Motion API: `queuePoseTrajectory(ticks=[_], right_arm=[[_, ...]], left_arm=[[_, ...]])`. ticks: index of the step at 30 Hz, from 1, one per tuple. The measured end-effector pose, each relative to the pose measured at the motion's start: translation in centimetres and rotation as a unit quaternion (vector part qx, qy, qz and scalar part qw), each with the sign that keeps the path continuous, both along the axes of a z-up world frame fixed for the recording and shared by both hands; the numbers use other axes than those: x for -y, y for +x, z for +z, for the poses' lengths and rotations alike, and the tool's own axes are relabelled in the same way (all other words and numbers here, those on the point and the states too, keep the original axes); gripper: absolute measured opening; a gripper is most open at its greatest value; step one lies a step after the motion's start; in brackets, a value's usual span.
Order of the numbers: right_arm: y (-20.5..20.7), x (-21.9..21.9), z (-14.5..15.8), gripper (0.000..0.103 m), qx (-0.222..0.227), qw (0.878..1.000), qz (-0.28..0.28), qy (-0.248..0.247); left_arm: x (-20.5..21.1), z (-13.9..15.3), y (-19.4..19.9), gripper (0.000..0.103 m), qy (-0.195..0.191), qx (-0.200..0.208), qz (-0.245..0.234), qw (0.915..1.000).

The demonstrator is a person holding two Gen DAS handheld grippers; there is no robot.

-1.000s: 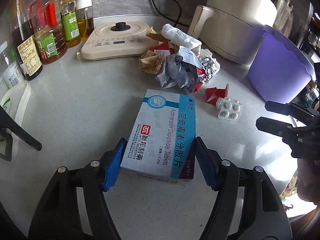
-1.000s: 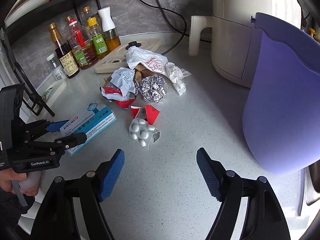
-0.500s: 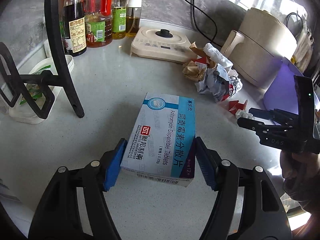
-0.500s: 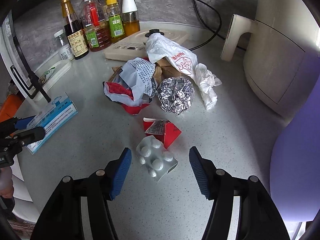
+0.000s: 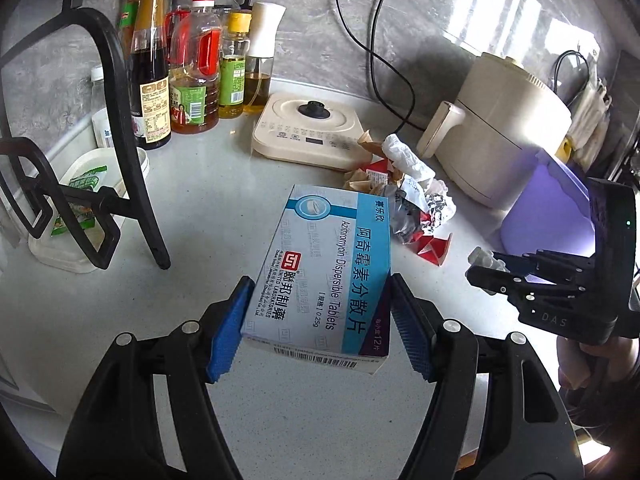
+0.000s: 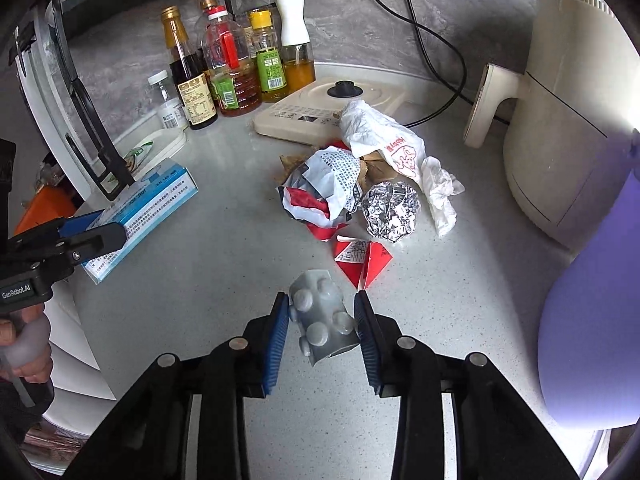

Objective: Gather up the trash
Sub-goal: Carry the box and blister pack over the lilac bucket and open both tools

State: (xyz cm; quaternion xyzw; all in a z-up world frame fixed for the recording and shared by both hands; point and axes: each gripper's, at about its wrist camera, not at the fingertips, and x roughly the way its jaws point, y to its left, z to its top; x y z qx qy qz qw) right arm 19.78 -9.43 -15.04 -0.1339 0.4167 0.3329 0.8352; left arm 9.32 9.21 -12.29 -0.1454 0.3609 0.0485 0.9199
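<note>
A blue-and-white medicine box [image 5: 320, 280] hangs above the grey counter with my left gripper [image 5: 319, 282] shut on its two long sides. The right wrist view shows the box [image 6: 148, 208] and the left gripper [image 6: 92, 232] at the left. My right gripper [image 6: 322, 300] is closing on a grey blister pack [image 6: 322, 320], and both blue pads touch its sides. Just beyond lie a red carton scrap [image 6: 362, 260], a foil ball [image 6: 390, 208], crumpled wrappers [image 6: 324, 188] and a white plastic bag [image 6: 384, 140]. A purple bin [image 6: 592, 320] stands at the right.
Sauce and oil bottles [image 6: 236, 76] line the back wall beside a cream induction cooker [image 6: 320, 108]. A cream air fryer [image 6: 560, 120] stands at the back right, with black cables behind it. A black rack leg [image 5: 132, 160] and a white tub [image 5: 80, 200] sit at the left.
My left gripper lifted the medicine box off the counter and drew back. My right gripper moved forward over the blister pack and narrowed its jaws onto it.
</note>
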Motion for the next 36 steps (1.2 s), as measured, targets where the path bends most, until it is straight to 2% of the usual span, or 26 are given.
queuePoseTrajectory(ticks=[7,14,24,28,29,30,31,33,36], right_arm=[[-0.8,3.6,5.9,0.034,0.052,0.997,-0.034,0.033],[-0.5,8.0,11.2,0.035,0.094,0.989,-0.093,0.068],[0.9,13.9,14.7,0.035,0.130,0.973,-0.170,0.083],[1.7,16.7,15.8,0.038,0.141,0.962,-0.212,0.097],[2.0,17.6,16.1,0.044,0.143,0.958,-0.228,0.099],[2.2,18.5,16.3,0.067,0.145,0.953,-0.246,0.101],[2.2,19.4,16.6,0.083,0.151,0.947,-0.264,0.104],[1.9,21.2,17.2,0.084,0.167,0.937,-0.286,0.116],[1.7,23.6,17.5,0.083,0.167,0.929,-0.308,0.121]], left_arm=[[2.5,3.5,1.1,0.068,0.010,0.042,-0.025,0.9987],[5.3,6.5,2.8,0.068,0.009,0.074,-0.066,0.9951],[8.9,9.9,5.7,0.068,0.013,0.103,-0.115,0.9879],[10.7,11.2,6.8,0.068,0.020,0.113,-0.140,0.9835],[11.2,11.4,7.0,0.068,0.020,0.115,-0.146,0.9823],[11.7,11.7,7.3,0.068,0.019,0.117,-0.152,0.9812],[12.2,11.8,7.5,0.068,0.019,0.118,-0.159,0.9801],[13.4,12.1,8.0,0.068,0.022,0.119,-0.174,0.9772],[15.2,12.4,8.8,0.068,0.027,0.119,-0.197,0.9729]])
